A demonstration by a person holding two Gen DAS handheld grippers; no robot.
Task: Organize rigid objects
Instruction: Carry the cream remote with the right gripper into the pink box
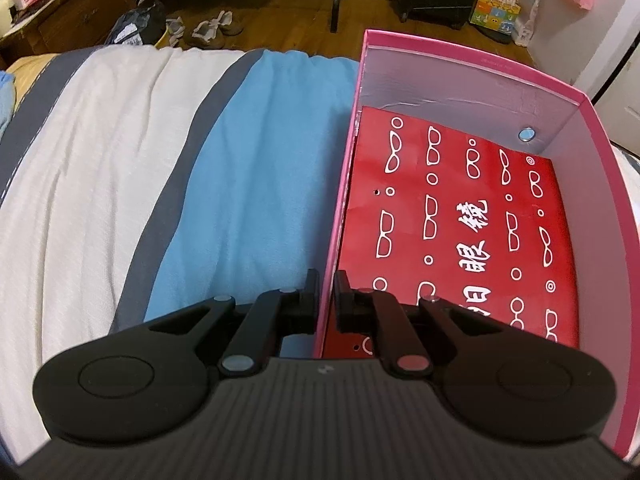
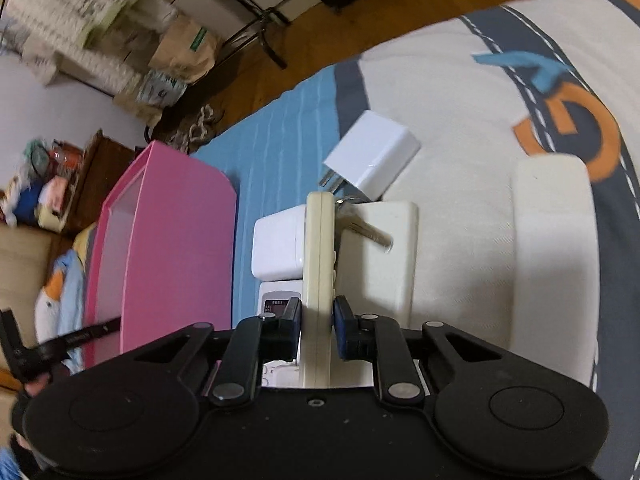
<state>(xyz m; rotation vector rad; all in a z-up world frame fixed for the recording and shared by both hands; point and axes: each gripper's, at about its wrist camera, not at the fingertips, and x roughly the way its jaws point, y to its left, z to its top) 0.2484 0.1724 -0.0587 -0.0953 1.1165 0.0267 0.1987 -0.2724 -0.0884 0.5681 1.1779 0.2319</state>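
With the pink box (image 1: 460,76) wall pinched by the left gripper (image 1: 326,300), a cream remote control (image 2: 318,264) is clamped edgewise over the bed by the right gripper (image 2: 317,332); transfer into the box is probably called for next.

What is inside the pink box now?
Inside the pink box, a red sheet printed with white glasses covers the floor; nothing lies on it. Whatever is beneath it is hidden.

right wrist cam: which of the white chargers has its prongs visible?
The small white plug adapter farthest from the right gripper, with two metal prongs at its lower-left. The squarer white charger block nearer the fingers shows none.
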